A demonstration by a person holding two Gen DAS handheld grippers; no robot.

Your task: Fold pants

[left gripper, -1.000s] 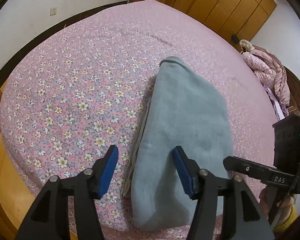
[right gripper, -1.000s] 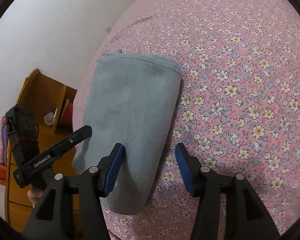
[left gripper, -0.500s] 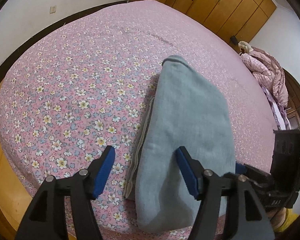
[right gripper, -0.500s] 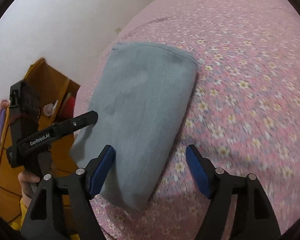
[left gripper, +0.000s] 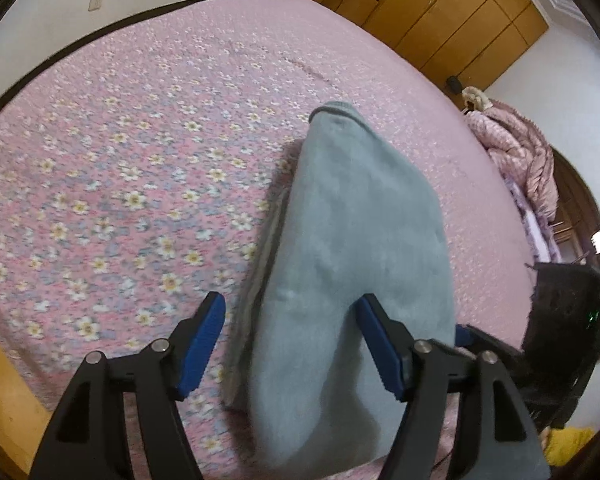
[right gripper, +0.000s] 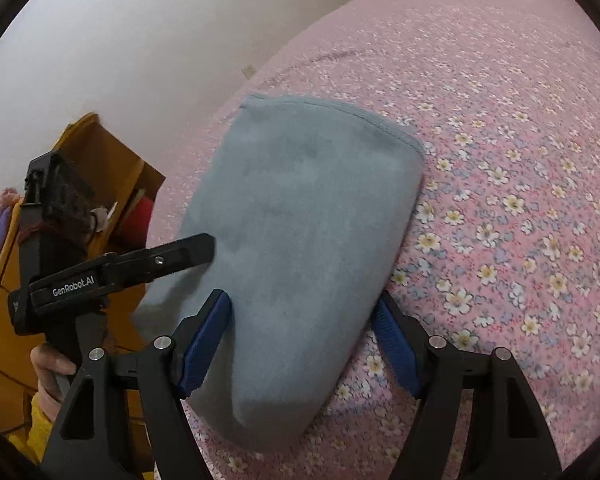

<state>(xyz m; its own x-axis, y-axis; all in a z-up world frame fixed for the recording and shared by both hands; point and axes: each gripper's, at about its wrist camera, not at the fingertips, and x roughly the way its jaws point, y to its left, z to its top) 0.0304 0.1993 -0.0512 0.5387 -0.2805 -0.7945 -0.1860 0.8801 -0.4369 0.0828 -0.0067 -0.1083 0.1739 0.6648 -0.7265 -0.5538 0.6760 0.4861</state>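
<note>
On the near edge of the floral bedsheet [left gripper: 120, 152], through my left wrist camera, I'm looking at the grey-blue pants [left gripper: 364, 240] lying folded into a long narrow bundle, running away from me toward the wooden wardrobe [left gripper: 440, 12]. My left gripper [left gripper: 290, 320] is hovering with its blue pads spread wide, gripping nothing; the near end of the bundle is sitting between and under them, I think so I can take that end for another fold. My other gripper is peeking in at the right.

Over the same bundle, through my right wrist camera, my right gripper [right gripper: 304, 320] is also gaping wide and empty, its pads straddling the near end of the pants [right gripper: 312, 216], whose hemmed edge is lying at the far end. My left gripper [right gripper: 196, 248] is reaching in alongside, so both seem lined up on one end.
</note>
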